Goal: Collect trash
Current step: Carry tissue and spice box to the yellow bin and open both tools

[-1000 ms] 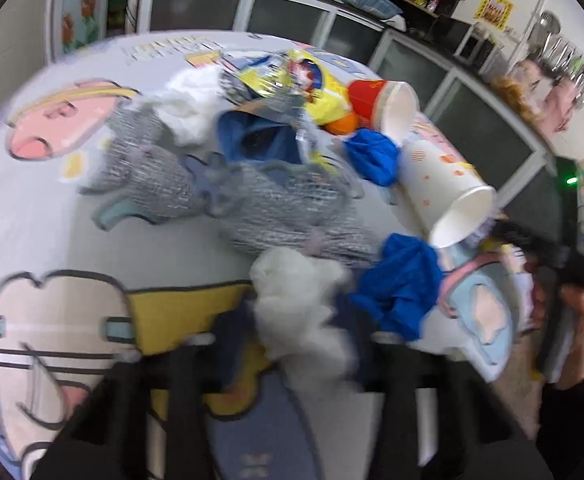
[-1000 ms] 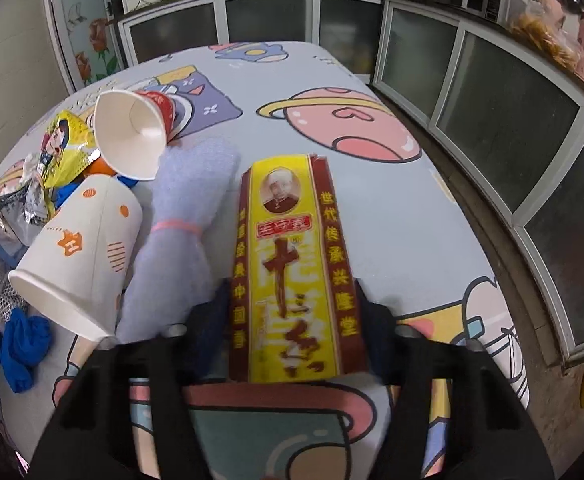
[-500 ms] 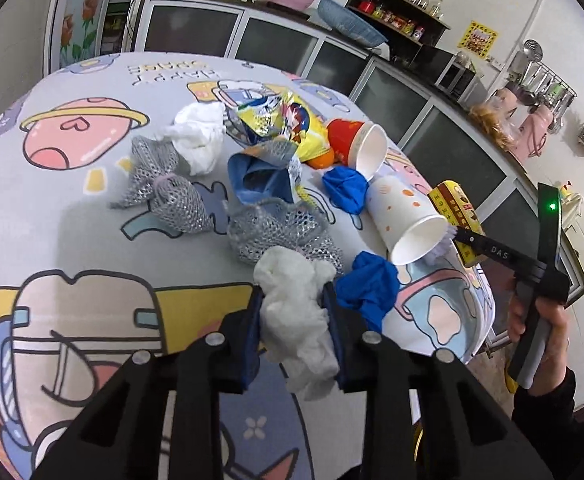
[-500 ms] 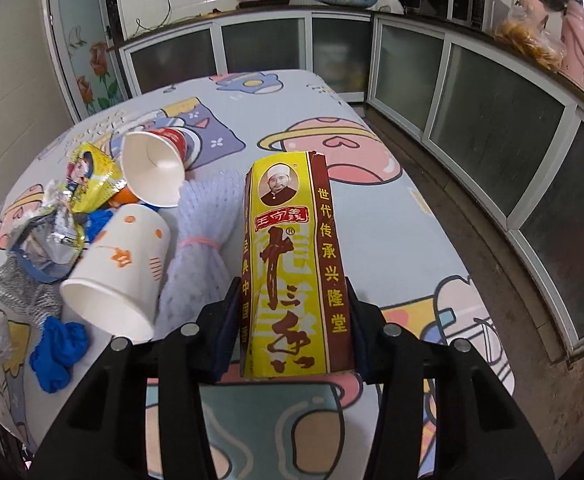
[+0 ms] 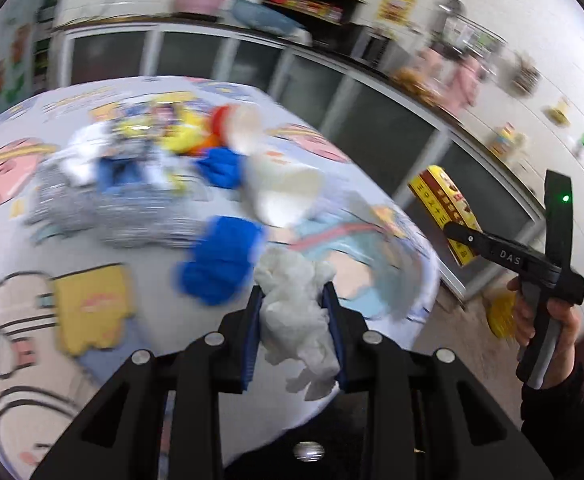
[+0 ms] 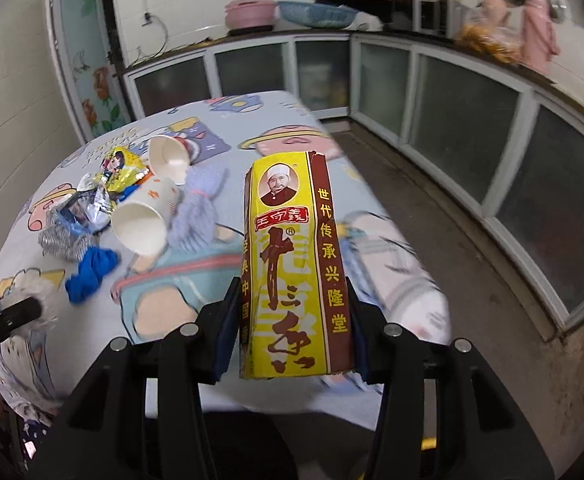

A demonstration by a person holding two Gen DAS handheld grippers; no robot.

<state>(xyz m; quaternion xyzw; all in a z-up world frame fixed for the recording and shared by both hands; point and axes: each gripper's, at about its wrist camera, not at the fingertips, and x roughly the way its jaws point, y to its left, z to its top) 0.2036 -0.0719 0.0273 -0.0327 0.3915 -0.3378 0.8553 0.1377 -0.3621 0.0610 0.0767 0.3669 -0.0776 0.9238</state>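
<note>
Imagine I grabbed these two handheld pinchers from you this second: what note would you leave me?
Left gripper: shut on a crumpled white tissue, lifted off the table.
Right gripper: shut on a yellow and brown carton, held above the table's near edge.
Left on the table: two paper cups on their sides, blue cloth wads, silver mesh, a snack wrapper, a pale knitted bundle.
Done: two pieces picked up. No bin shows in either view.
Left to do: drop both, then clear the rest.
</note>
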